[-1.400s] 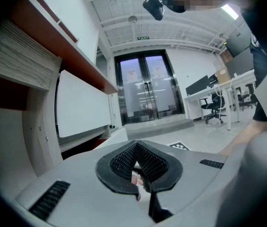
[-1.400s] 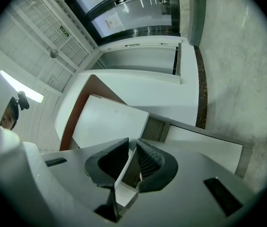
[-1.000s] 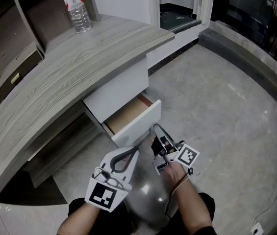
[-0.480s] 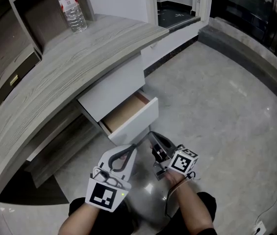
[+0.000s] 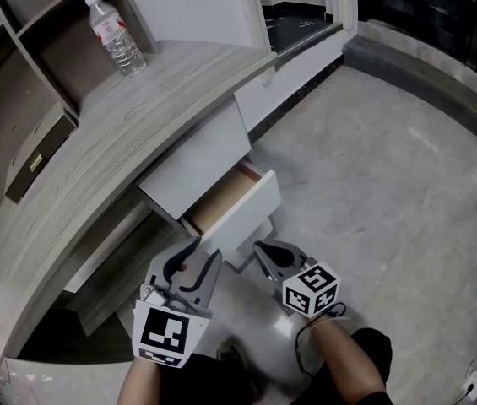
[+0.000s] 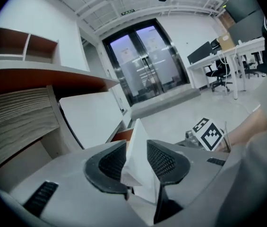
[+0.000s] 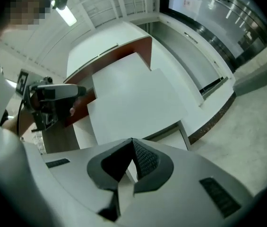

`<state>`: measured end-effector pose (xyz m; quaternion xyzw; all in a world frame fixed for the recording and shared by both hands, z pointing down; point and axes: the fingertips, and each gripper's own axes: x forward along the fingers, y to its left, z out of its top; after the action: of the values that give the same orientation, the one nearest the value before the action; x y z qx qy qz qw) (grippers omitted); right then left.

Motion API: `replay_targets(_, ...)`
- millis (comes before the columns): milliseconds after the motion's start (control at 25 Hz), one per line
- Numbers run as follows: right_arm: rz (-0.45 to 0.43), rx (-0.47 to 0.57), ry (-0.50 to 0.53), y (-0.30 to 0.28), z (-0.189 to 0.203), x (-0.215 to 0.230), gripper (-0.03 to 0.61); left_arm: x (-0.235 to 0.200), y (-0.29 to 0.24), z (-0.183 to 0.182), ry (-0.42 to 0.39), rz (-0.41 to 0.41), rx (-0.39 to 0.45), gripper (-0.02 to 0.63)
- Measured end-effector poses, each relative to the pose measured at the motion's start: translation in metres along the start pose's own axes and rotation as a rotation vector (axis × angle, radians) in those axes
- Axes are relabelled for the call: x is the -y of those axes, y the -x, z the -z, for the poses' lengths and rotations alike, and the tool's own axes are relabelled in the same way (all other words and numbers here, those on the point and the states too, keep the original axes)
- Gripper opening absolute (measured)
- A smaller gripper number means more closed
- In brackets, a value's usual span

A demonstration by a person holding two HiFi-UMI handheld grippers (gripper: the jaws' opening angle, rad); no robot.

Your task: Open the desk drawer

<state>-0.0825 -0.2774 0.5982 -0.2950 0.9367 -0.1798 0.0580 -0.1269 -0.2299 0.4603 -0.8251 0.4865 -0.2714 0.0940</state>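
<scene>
A pale polished floor [image 5: 390, 167] fills the right side of the head view. A long curved desk [image 5: 137, 133] with a grey wood-grain top sweeps across the left. Dark open shelves [image 5: 18, 108] stand along its back edge. Under the top hangs a white panel, and below it the drawer [image 5: 242, 213] stands partly pulled out, its brown inside showing behind the white front. The left gripper [image 5: 197, 256] reaches in at the drawer's lower near corner. Its jaws have just been opening and stand apart, with that white corner [image 6: 138, 167] between the pads, not clearly pinched. The right gripper [image 5: 261, 249] sits just beside it on the right, near the drawer front but apart from it. Its jaws [image 7: 132, 141] are together with nothing between them. A clear water bottle [image 5: 116, 36] stands upright on the far end of the desk.
</scene>
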Motion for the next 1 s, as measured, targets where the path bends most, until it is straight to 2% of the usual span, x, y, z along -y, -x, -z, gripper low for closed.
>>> replay_targets(40,0.005,-0.013,0.029,-0.001,0.002,-0.003,0.006,-0.004,0.000,0.004,-0.025,0.021,-0.045,0.160)
replay_targets(160,0.004,-0.035,0.071,-0.002,0.007,-0.011,0.006,-0.013,-0.007,0.020,-0.094,0.074,-0.179,0.164)
replay_targets(320,-0.012,-0.032,0.078,-0.003,0.006,-0.017,0.006,-0.014,-0.020,0.035,-0.111,0.159,-0.290,0.197)
replay_targets(480,-0.012,-0.025,0.077,-0.003,0.004,-0.017,0.006,-0.010,-0.032,0.041,-0.119,0.222,-0.326,0.201)
replay_targets(720,-0.008,-0.031,0.079,0.000,0.007,-0.017,0.006,-0.005,-0.042,0.050,-0.134,0.221,-0.363,0.199)
replay_targets(880,-0.009,-0.033,0.080,0.003,0.008,-0.017,0.006,-0.003,-0.045,0.056,-0.142,0.204,-0.370,0.128)
replay_targets(1000,-0.008,-0.038,0.079,0.004,0.011,-0.014,0.006,-0.002,-0.045,0.058,-0.133,0.192,-0.366,0.118)
